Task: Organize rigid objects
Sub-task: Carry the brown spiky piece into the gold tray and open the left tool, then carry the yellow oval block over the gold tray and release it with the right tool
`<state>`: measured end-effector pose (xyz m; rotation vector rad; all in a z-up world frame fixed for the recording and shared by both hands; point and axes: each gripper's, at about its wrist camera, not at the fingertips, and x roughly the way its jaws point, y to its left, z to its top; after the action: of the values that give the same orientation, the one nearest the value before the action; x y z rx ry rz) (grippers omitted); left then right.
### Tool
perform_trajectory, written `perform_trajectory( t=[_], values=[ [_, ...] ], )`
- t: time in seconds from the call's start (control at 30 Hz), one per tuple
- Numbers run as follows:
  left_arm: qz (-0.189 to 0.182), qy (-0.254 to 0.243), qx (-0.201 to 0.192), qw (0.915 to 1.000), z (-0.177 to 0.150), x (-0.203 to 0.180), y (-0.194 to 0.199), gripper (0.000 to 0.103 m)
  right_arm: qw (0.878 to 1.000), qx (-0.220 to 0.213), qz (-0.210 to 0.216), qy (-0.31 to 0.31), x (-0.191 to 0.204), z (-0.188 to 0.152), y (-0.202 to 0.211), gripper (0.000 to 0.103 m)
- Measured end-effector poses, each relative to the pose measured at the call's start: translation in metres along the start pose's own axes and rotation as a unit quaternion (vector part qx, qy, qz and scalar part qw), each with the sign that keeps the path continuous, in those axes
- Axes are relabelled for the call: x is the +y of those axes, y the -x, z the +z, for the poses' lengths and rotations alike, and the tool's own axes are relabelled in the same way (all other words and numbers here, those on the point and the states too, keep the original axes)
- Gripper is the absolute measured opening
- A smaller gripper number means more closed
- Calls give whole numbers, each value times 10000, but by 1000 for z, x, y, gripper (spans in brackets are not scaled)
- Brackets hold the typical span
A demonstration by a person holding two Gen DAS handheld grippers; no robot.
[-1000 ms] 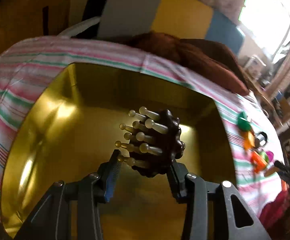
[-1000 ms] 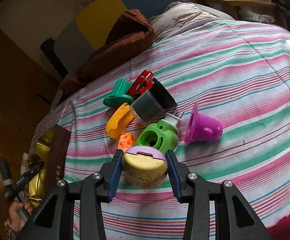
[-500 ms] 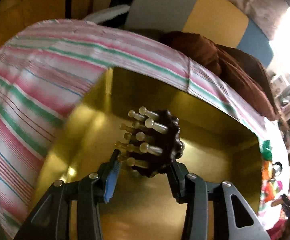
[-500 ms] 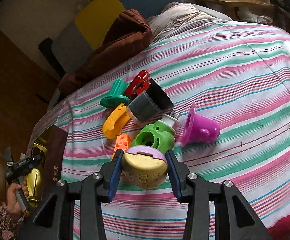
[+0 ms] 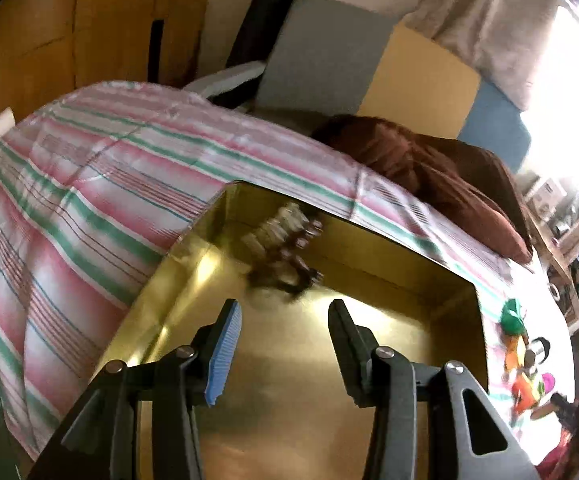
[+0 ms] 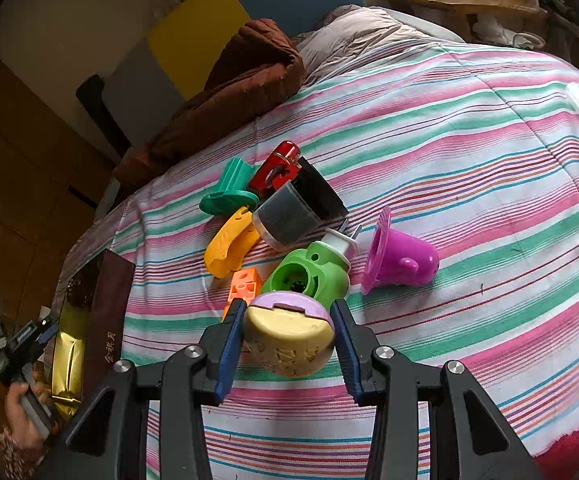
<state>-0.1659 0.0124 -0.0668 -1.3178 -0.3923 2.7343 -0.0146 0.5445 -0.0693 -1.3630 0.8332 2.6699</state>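
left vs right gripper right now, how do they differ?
Load: the left gripper has nothing between its fingers, while the right gripper is clamped on a yellow-and-lilac round toy.
Jaws: the left's are opening; the right's are pressed against the toy's sides.
Backdrop: the left is over the gold box, where a blurred dark spiky brush lies; the right is over the striped bedspread.
Shared: same black two-finger build.

Striped bed (image 6: 469, 152) — toys (image 6: 289, 232), gold box (image 5: 369, 380)
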Motion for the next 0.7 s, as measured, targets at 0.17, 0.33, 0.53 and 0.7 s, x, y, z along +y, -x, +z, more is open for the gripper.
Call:
perform_trajectory(
  t=[0.17, 0.33, 0.53, 0.7],
  values=[
    [-233, -364, -218, 9988, -35, -22, 29, 46, 10000, -2, -40, 29, 1, 1, -1, 43],
    [-420, -644, -377, 9963, -64, -42, 45, 46, 10000, -54, -39, 28, 0, 1, 1, 43],
    [-353, -1073, -458, 9925, -87, -60, 52, 46, 9999, -108, -33, 85, 3, 1, 2, 43],
    [-431, -1229, -427, 9906, -102, -63, 57, 46, 9992, -246, -7, 323, 15, 0, 6, 43]
  ],
)
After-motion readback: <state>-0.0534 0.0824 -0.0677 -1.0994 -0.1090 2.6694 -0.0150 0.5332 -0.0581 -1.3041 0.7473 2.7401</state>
